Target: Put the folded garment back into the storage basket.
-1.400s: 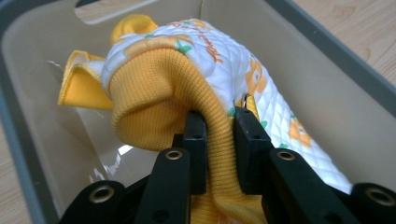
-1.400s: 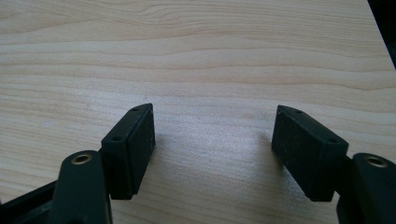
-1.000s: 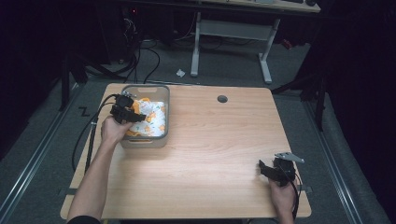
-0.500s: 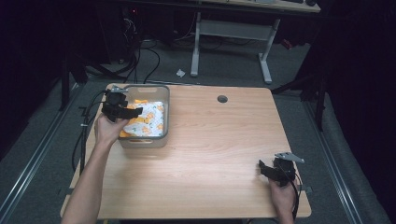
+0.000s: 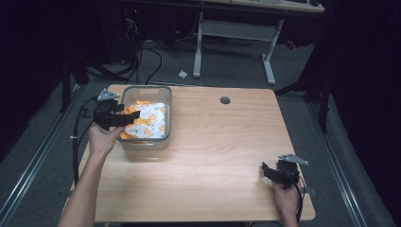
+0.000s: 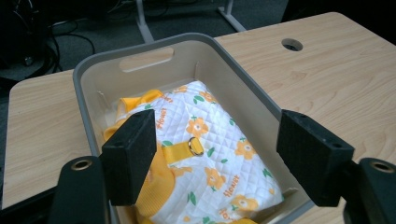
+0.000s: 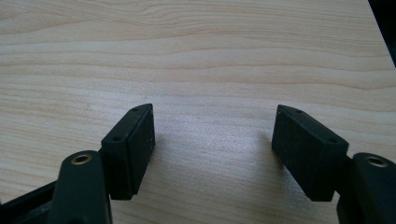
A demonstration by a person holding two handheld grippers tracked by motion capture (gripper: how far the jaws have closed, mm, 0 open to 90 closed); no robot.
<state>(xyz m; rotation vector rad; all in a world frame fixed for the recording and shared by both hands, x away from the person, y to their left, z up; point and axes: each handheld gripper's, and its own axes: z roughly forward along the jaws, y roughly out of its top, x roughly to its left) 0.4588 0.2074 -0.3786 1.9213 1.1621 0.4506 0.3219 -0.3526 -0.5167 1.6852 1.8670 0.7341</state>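
High view
Table (image 5: 213, 156): light wood, with a round cable hole (image 5: 225, 100) near its far edge.
Bin (image 5: 144, 142): grey, rectangular, standing at the table's far left part.
Quilted cloth (image 5: 150, 122): white with orange flowers and yellow trim, lying folded inside the bin.
Left gripper (image 5: 135, 115): held at the bin's left rim, pointing across the bin above the cloth; its jaws have just been opening, with nothing between them.
Right gripper (image 5: 265, 169): near the table's front right corner, well apart from the bin, pointing left along the tabletop.

Left gripper view
Jaws: wide apart, hanging clear above the bin, touching nothing.
Quilted cloth (image 6: 210, 154): seen between and below the two jaws, filling most of the bin's floor; a yellow strap with a small metal ring (image 6: 194, 145) crosses its middle.
Bin (image 6: 243, 79): a handle slot (image 6: 146, 59) cut in its far wall; the rim is rounded.
Cable hole (image 6: 292, 45): on the bare table beyond the bin, to the upper right.

Right gripper view
Jaws: spread apart and holding nothing.
Table (image 7: 210, 60): bare wood grain under and ahead of the jaws; each pad casts a soft shadow on it.
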